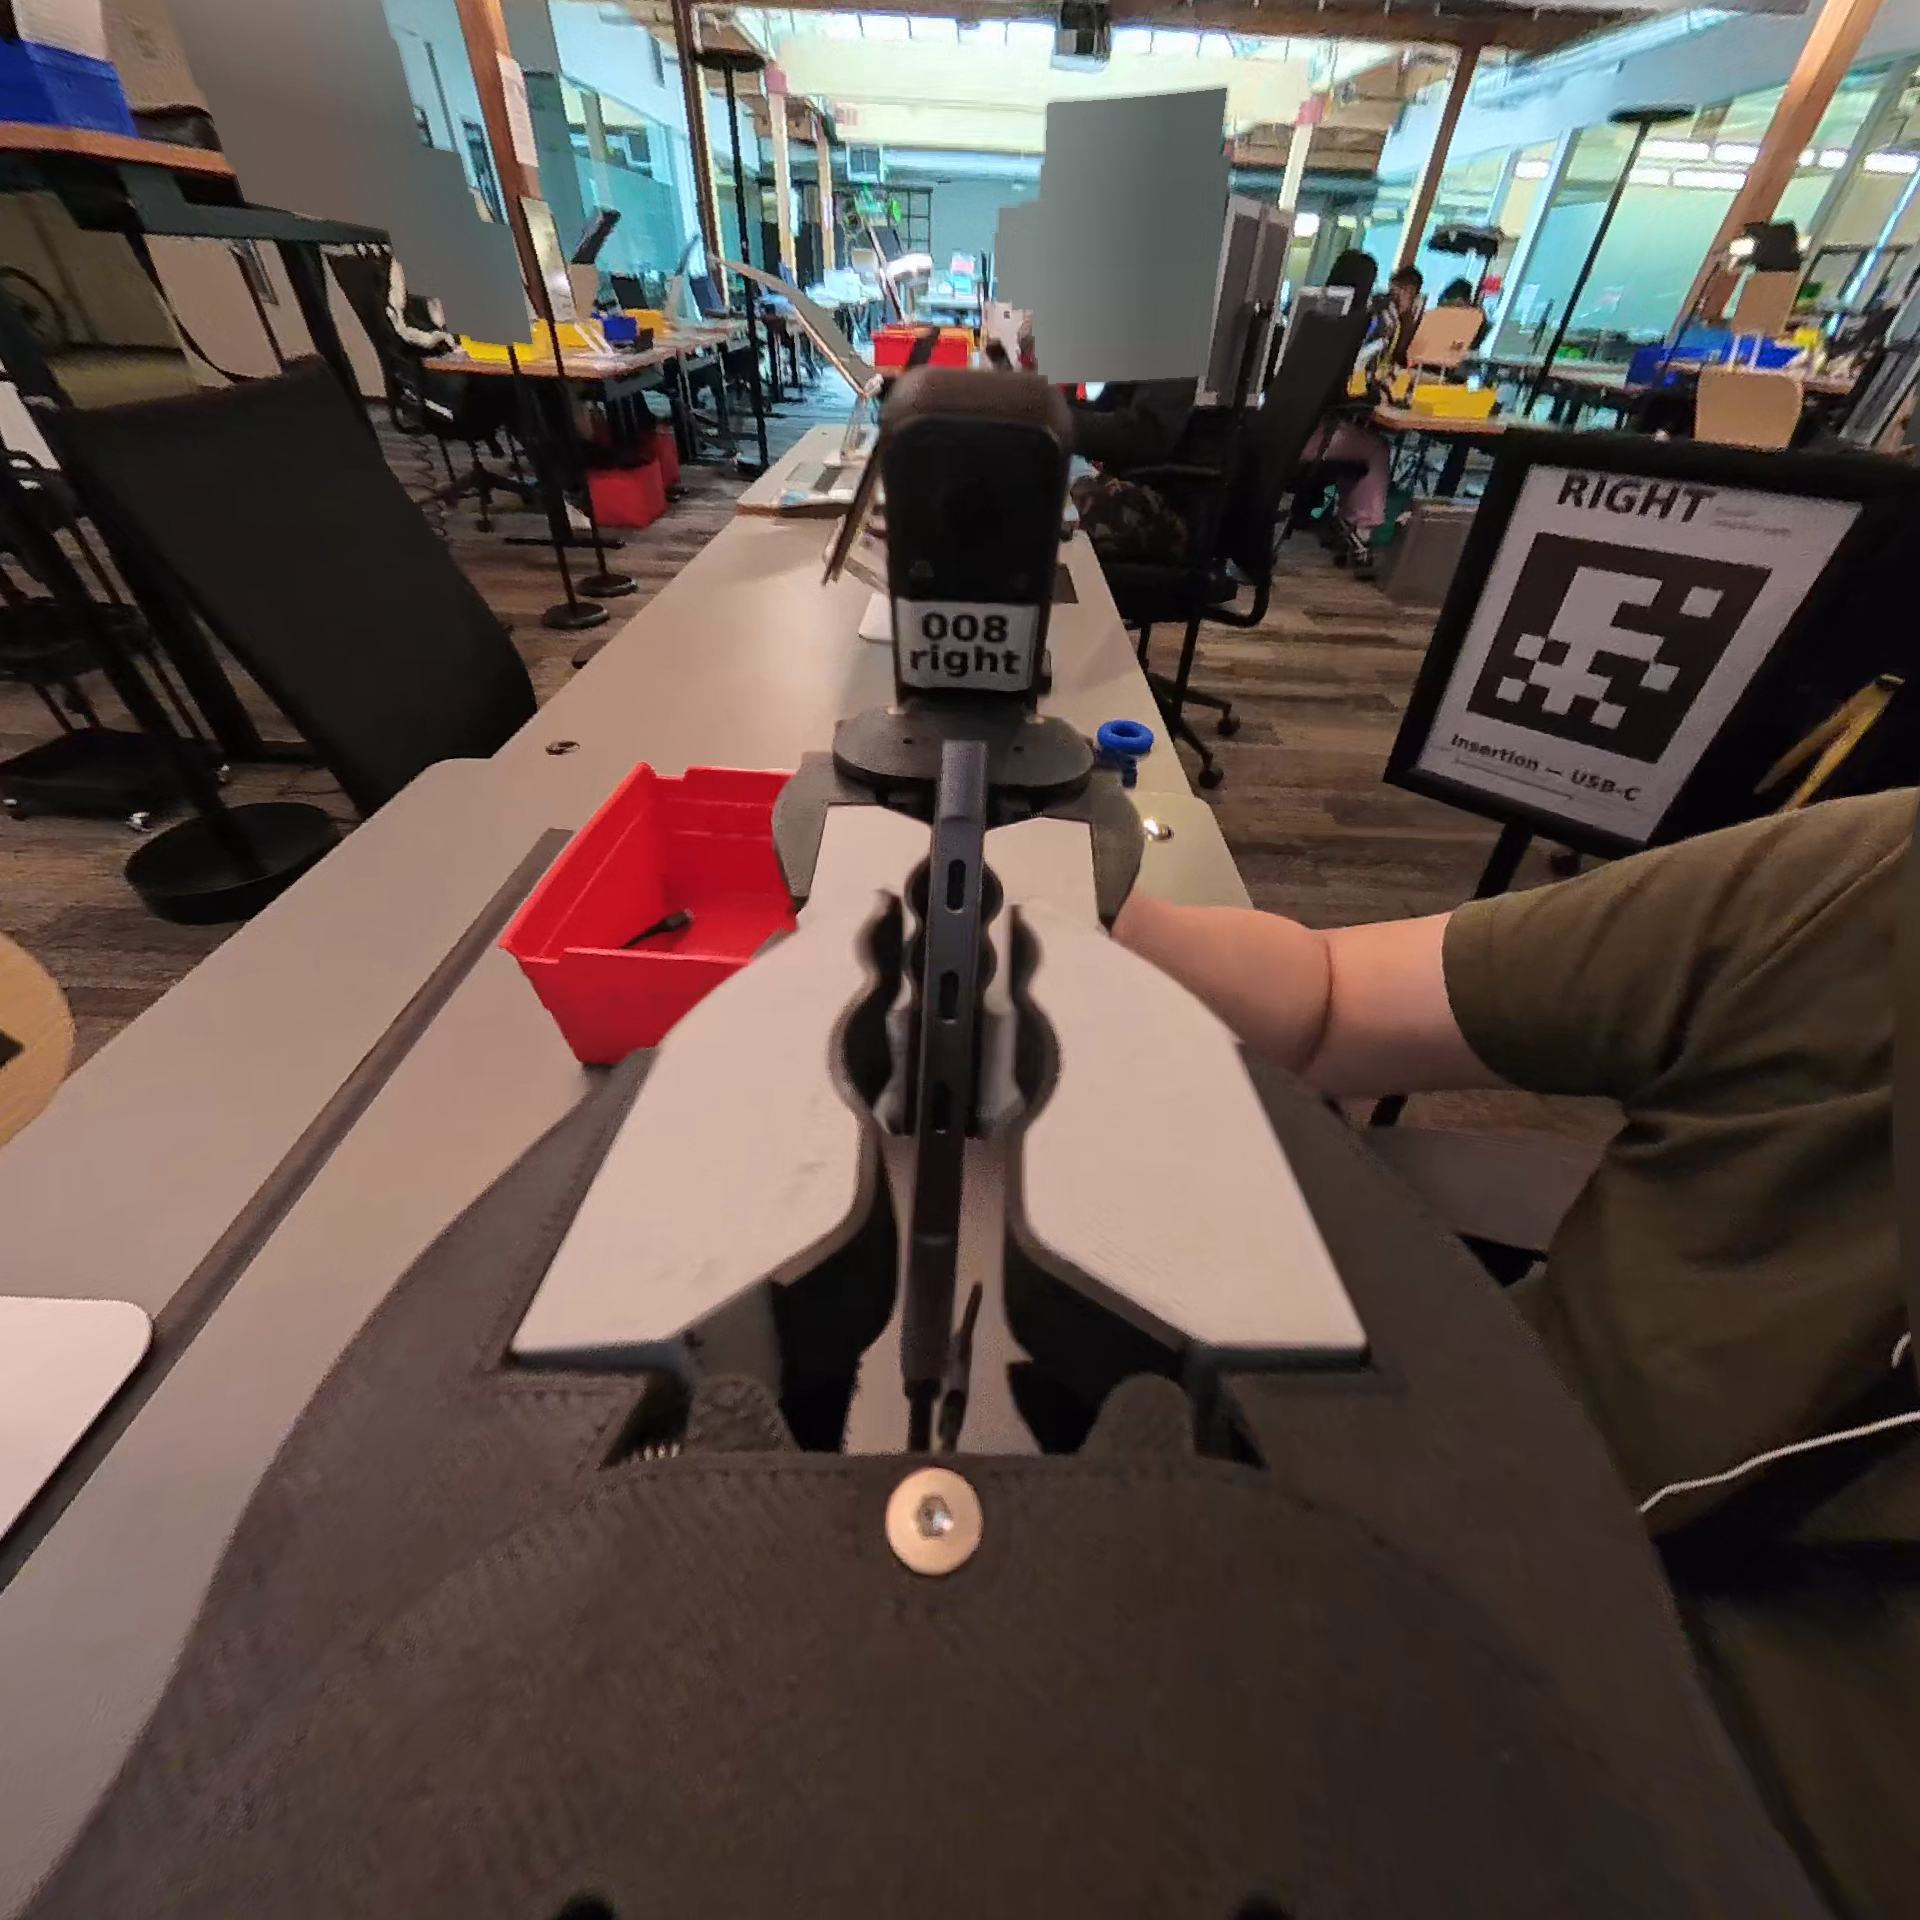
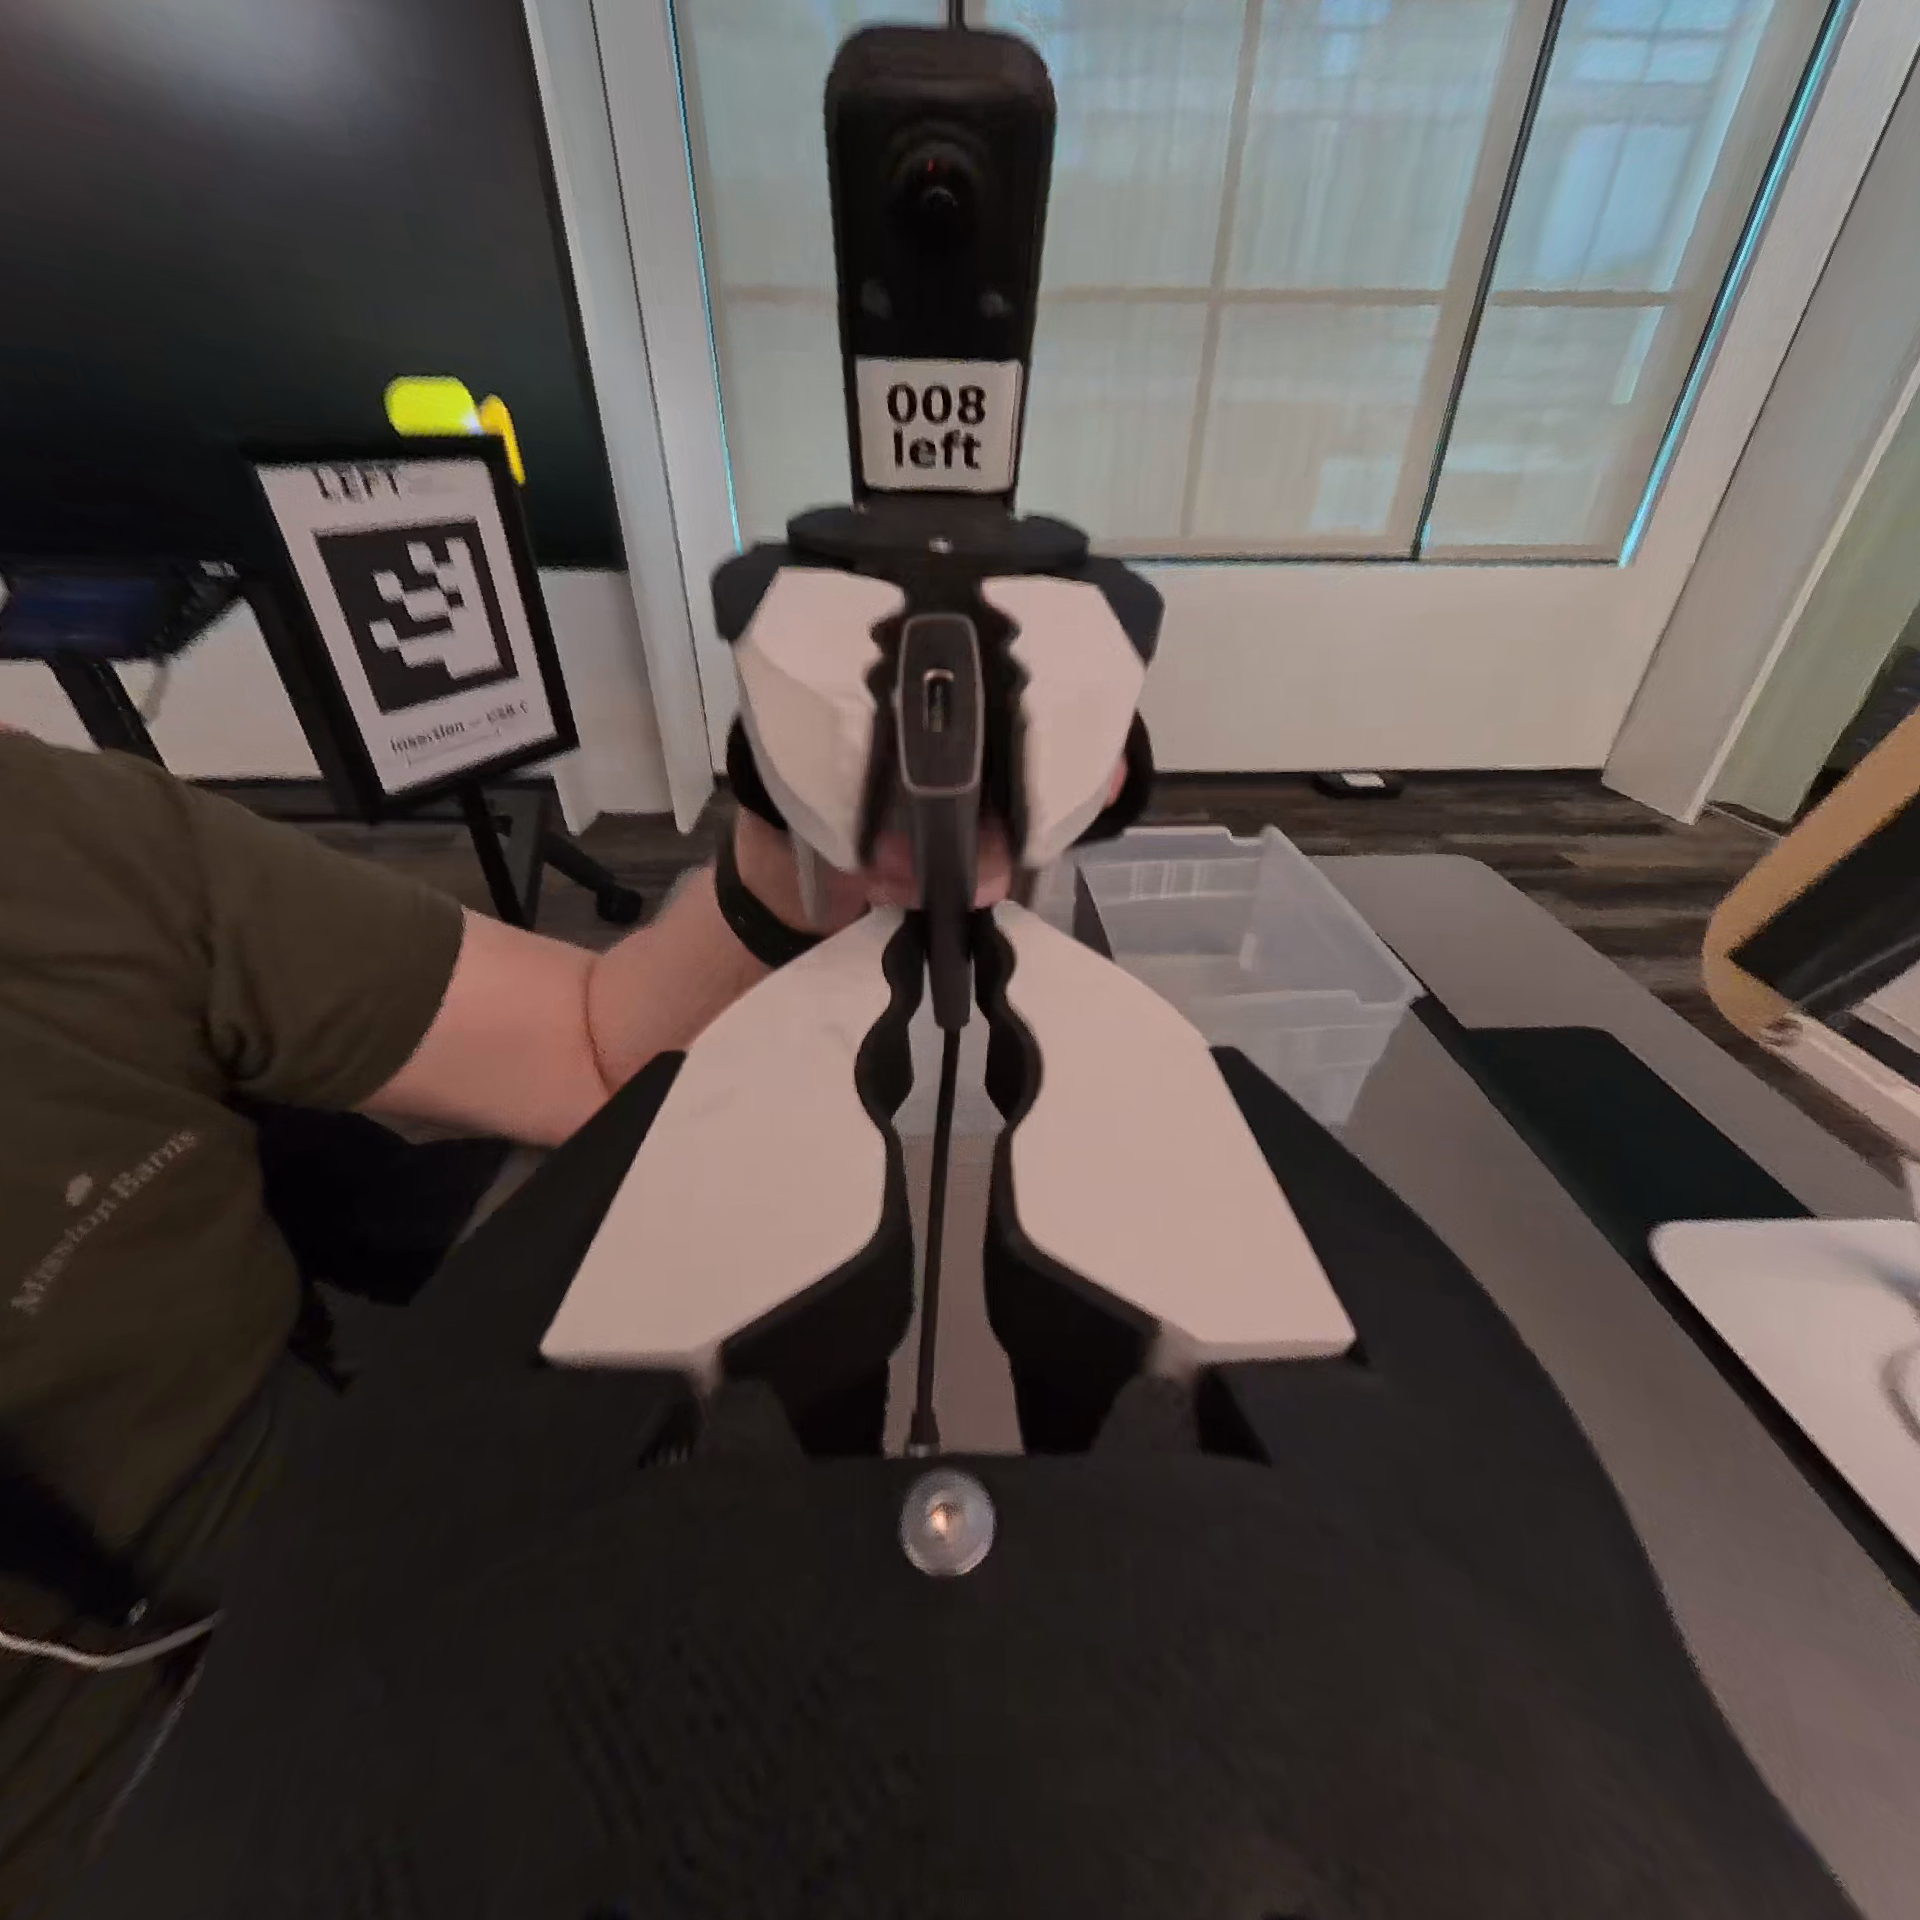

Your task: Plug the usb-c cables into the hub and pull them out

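My left gripper [image 1: 951, 935] is shut on a slim dark hub [image 1: 940, 1049], held edge-on with several ports along its edge. The hub's far end reaches toward my right gripper [image 1: 956, 831], which faces me. In the right wrist view, my right gripper [image 2: 945, 935] is shut on the plug of a black usb-c cable [image 2: 940, 1143]. The cable runs back between the fingers. The plug points up at the hub [image 2: 938, 717], which is held by the left gripper [image 2: 935, 748]. The plug's tip meets the hub's lower edge; whether it is seated I cannot tell.
A red bin [image 1: 582, 966] holding a black cable [image 1: 660, 925] stands on the grey table [image 1: 312, 1039] left of the grippers. A clear plastic bin [image 2: 1247, 935] stands beyond the right gripper. A white pad [image 2: 1818, 1351] lies nearby. Marker signs on stands [image 1: 1631, 644] flank the table. The grippers' ends are close to 4 cm from one another.
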A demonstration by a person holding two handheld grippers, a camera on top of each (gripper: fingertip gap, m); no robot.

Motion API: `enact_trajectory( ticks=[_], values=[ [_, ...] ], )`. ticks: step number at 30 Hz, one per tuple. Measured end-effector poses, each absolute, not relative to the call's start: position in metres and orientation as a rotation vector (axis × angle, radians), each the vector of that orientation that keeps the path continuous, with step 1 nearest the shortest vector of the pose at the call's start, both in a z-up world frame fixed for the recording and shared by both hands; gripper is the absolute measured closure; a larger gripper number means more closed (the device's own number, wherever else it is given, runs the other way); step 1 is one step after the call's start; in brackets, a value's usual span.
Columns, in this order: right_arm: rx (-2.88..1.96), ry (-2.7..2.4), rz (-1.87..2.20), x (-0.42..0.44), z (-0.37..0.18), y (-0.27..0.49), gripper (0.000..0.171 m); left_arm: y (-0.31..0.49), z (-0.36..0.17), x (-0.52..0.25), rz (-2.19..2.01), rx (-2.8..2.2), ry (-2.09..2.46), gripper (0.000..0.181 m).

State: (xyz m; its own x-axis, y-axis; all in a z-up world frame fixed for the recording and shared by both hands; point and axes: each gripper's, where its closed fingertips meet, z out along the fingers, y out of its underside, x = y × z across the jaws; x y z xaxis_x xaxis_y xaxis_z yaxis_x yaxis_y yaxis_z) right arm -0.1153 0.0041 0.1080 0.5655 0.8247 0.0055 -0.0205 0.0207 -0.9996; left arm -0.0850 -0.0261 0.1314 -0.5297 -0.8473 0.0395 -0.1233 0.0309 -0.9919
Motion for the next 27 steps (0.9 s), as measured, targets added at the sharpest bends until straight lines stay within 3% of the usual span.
enact_trajectory(
  ticks=[1, 5, 10, 18, 27],
  values=[
    [-1.427, -0.753, 0.701, -0.108, 0.109, 0.004, 0.161, -0.023, 0.137, -0.087, -1.560, -0.989, 1.684, 0.152],
    [-1.366, -0.624, 0.424, -0.038, 0.151, -0.010, 0.161, 0.009, 0.160, -0.104, -1.466, -0.990, 1.530, 0.139],
    [-1.241, -0.237, -0.080, 0.117, 0.190, -0.057, 0.161, 0.045, 0.190, -0.140, -1.355, -0.920, 1.310, 0.140],
    [-1.807, -0.062, -0.445, 0.255, 0.061, -0.047, 0.161, 0.060, 0.181, -0.149, -1.270, -0.948, 1.350, 0.154],
    [-2.464, -0.288, -0.389, 0.241, -0.085, -0.018, 0.159, 0.051, 0.155, -0.130, -1.182, -0.988, 1.494, 0.165]
  ],
)
